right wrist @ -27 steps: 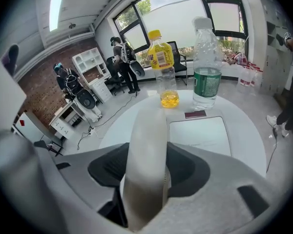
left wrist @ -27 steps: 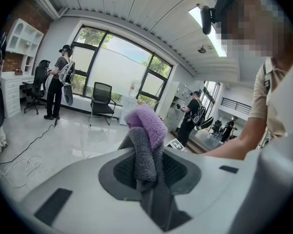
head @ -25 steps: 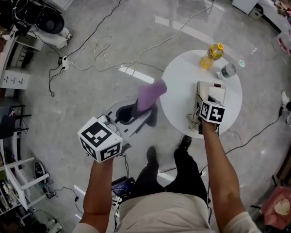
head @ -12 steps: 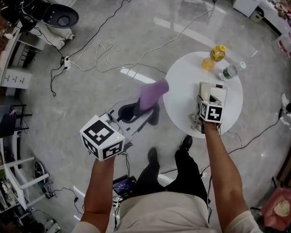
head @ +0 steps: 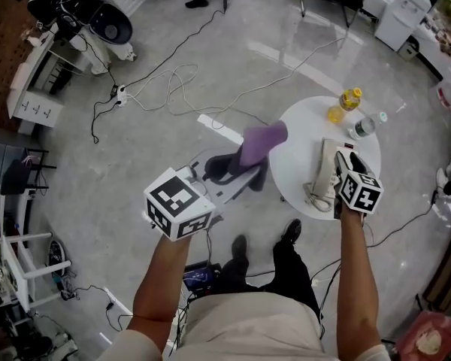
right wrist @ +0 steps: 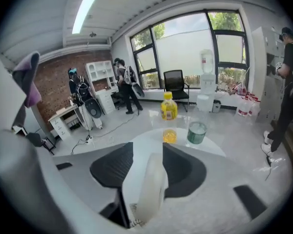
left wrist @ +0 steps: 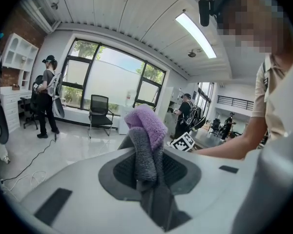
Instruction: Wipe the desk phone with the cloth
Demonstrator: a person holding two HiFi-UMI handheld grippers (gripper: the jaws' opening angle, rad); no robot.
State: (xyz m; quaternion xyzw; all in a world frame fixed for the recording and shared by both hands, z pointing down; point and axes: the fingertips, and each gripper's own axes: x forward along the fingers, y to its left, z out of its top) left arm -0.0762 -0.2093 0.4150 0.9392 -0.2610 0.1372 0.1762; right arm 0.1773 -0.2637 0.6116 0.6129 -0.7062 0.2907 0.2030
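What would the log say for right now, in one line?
left gripper: jaws shut on purple cloth | right gripper: jaws just closed further on white handset | phone base: on round white table

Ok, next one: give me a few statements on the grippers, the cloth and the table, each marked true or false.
1. The left gripper holds a purple and grey cloth. True.
2. The right gripper is empty. False: the white desk phone stands between its jaws, which have just been closing on it.
3. A yellow bottle stands on the round white table. True.
4. The cloth is pressed against the desk phone. False: it is held in the air, apart from the phone.
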